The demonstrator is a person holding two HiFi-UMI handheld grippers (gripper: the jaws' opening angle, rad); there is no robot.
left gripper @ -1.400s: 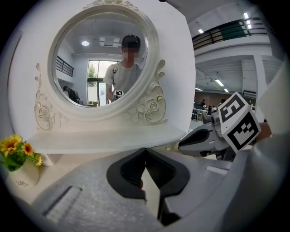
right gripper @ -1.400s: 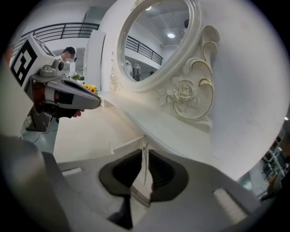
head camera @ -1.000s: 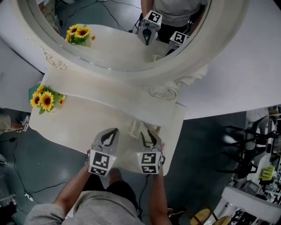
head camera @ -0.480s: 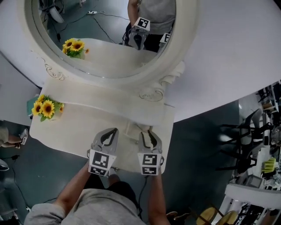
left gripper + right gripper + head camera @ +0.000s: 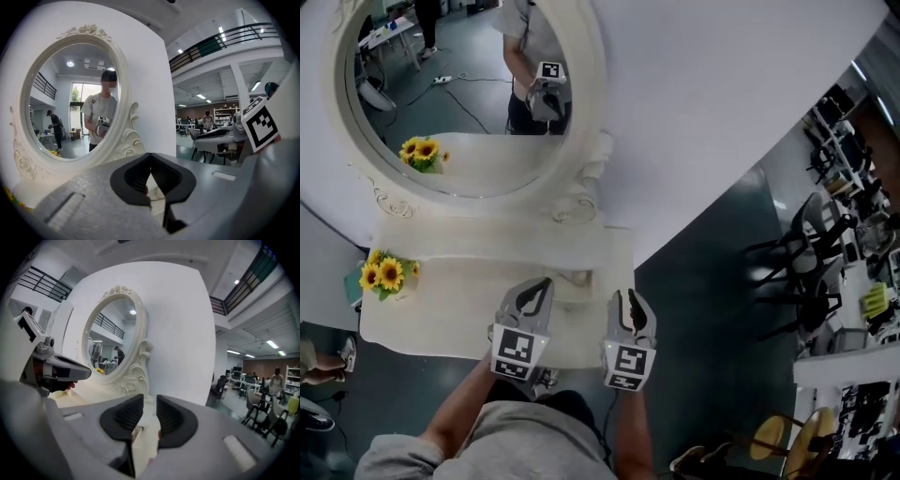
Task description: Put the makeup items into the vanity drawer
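Note:
The cream vanity table stands below its oval mirror. I make out no makeup items and no open drawer. A small cream piece stands on the top near the grippers; what it is I cannot tell. My left gripper hovers over the table's front, its tips touching, with nothing held. My right gripper hangs at the table's right edge. Its jaws have just been closing and still stand apart, with nothing between them. The left gripper shows at the left of the right gripper view.
A pot of sunflowers sits at the table's left end. A white wall rises behind the mirror. Dark floor lies to the right, with black chairs and desks beyond.
Both grippers have lifted off the tabletop. The right one has shifted right to the table's edge with its jaws narrower. The head view has swung, so the vanity sits further left.

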